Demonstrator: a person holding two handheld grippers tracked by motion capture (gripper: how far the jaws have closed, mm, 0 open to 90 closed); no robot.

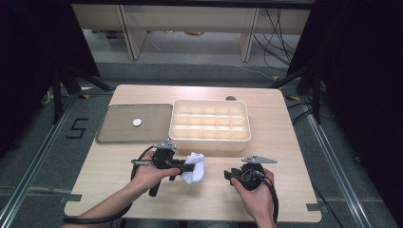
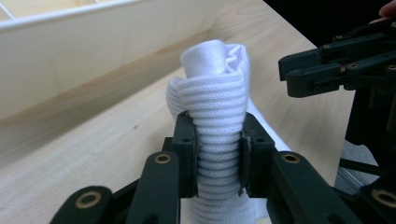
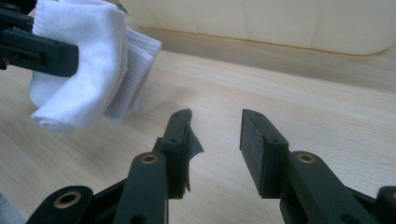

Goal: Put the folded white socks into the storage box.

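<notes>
A white ribbed cloth (image 1: 196, 168) hangs just above the wooden table (image 1: 285, 190), in front of the cream box. My left gripper (image 1: 189, 167) is shut on it. In the left gripper view the two black pads pinch the cloth (image 2: 217, 88) at its middle and its bunched top rises above my left gripper (image 2: 217, 128). To the right of it, my right gripper (image 1: 231, 175) stands open with nothing between its jaws, and its fingertips point toward the cloth. In the right gripper view my right gripper (image 3: 215, 120) is over bare wood, with the cloth (image 3: 88, 42) at the upper left.
A cream box with several compartments (image 1: 209, 140) stands behind the cloth. Left of it lies a flat grey tray (image 1: 114, 135) with a small white disc (image 1: 137, 122) on it. Bare wood lies around the right gripper and along the table's front edge.
</notes>
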